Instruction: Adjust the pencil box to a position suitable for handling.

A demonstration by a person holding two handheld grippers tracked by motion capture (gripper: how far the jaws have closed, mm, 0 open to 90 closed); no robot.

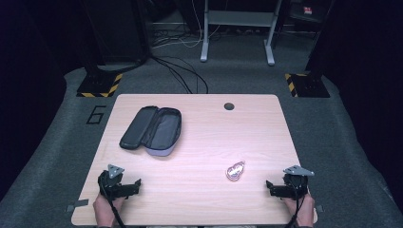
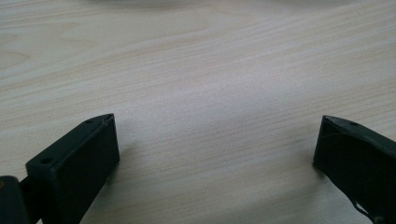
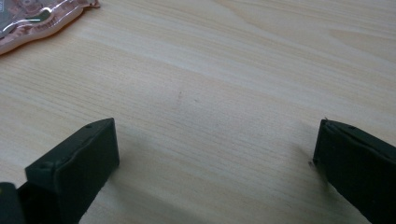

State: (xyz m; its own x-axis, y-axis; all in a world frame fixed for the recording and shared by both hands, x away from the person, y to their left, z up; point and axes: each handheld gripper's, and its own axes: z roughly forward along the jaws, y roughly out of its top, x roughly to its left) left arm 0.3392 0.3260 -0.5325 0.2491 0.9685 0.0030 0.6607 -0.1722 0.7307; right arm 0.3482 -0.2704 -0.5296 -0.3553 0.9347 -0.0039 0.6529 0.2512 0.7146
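An open dark zip case [image 1: 152,129] with a grey lining lies on the back left of the wooden table [image 1: 209,123]. A small pink shiny packet [image 1: 235,171] rests right of centre; its edge shows at the top left of the right gripper view [image 3: 32,25]. My left gripper [image 1: 137,184] rests near the front left edge, open, with bare wood between its jaws [image 2: 217,140]. My right gripper [image 1: 269,186] sits near the front right edge, open, jaws wide apart [image 3: 215,140] and empty. The packet lies a short way left of the right gripper.
A round cable hole [image 1: 229,106] sits near the table's back edge. Beyond the table, cables [image 1: 183,71] run over grey carpet, with a white desk frame [image 1: 237,28] and two stand bases with yellow-black tape [image 1: 100,85].
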